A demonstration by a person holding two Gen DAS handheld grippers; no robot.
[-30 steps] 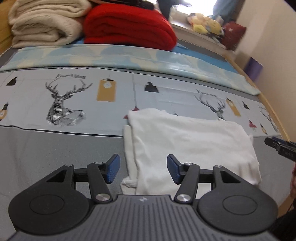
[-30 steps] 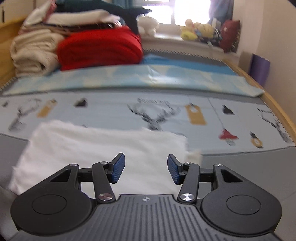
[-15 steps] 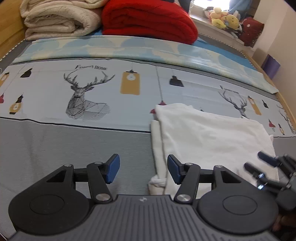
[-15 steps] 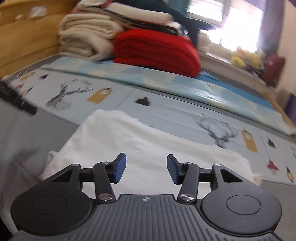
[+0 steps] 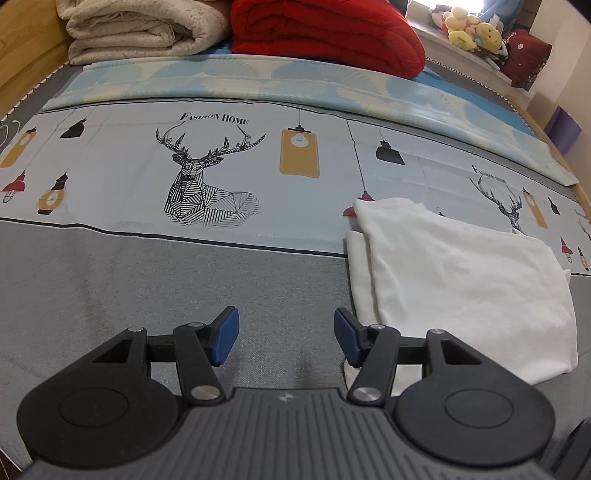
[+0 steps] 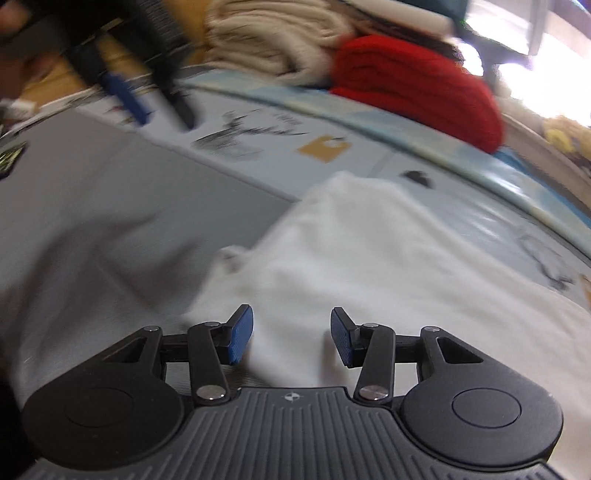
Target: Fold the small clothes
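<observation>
A white garment (image 5: 458,280) lies folded flat on the bed, to the right in the left wrist view. My left gripper (image 5: 286,338) is open and empty above the grey sheet, just left of the garment's near left corner. In the blurred right wrist view the same garment (image 6: 369,266) fills the middle and right. My right gripper (image 6: 291,338) is open and empty, low over the garment's near edge. The left gripper shows blurred at the upper left of the right wrist view (image 6: 147,99).
The bedsheet (image 5: 207,177) has a deer and lamp print. A folded beige blanket (image 5: 140,29) and a red blanket (image 5: 325,33) lie at the back. Plush toys (image 5: 469,29) sit on a ledge at the far right. A wooden bed edge (image 5: 26,70) runs on the left.
My left gripper has moved left, off the garment and over the grey sheet. My right gripper has swung left across the garment and moves fast. Both stayed open.
</observation>
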